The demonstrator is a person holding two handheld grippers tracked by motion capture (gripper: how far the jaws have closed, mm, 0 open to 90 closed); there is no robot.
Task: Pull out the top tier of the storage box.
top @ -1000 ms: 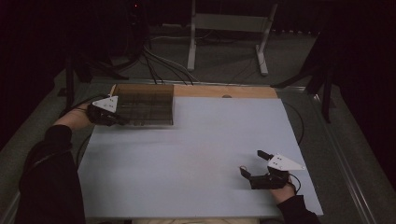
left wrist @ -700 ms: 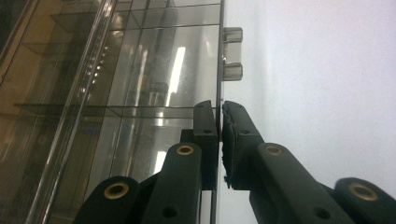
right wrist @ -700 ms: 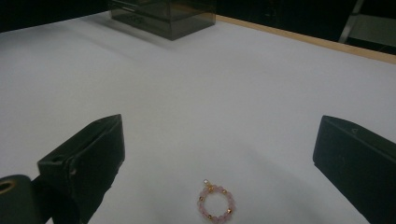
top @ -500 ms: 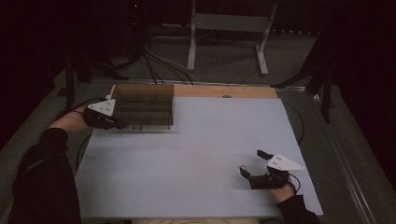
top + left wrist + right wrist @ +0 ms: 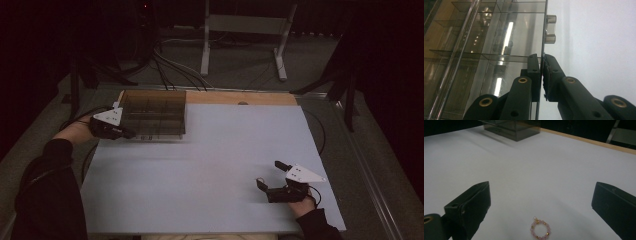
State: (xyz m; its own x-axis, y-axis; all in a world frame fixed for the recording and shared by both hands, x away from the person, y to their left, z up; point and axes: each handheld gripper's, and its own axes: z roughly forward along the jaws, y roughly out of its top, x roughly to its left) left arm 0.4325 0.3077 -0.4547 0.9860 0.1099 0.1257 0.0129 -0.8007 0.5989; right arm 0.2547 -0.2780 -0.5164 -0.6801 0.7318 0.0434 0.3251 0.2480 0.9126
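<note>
A clear smoky plastic compartment box sits at the far left of the white table top. My left gripper is shut on the box's thin front wall; in the left gripper view the two pads pinch that wall, with the empty compartments to their left. Near the front right, my right gripper stands open, low over the table. Between its wide jaws a small ring of pink beads with gold bits lies on the white surface, untouched. The box is far off in that view.
The white sheet covers a wooden board whose bare strip runs along the far edge. Beyond it, cables and the legs of a metal stand are on the dark floor. A clasp juts from the box's front wall.
The left hand and gripper have drifted slightly towards the near side, and the box's front edge looks nudged along with them. The right gripper has kept still.
</note>
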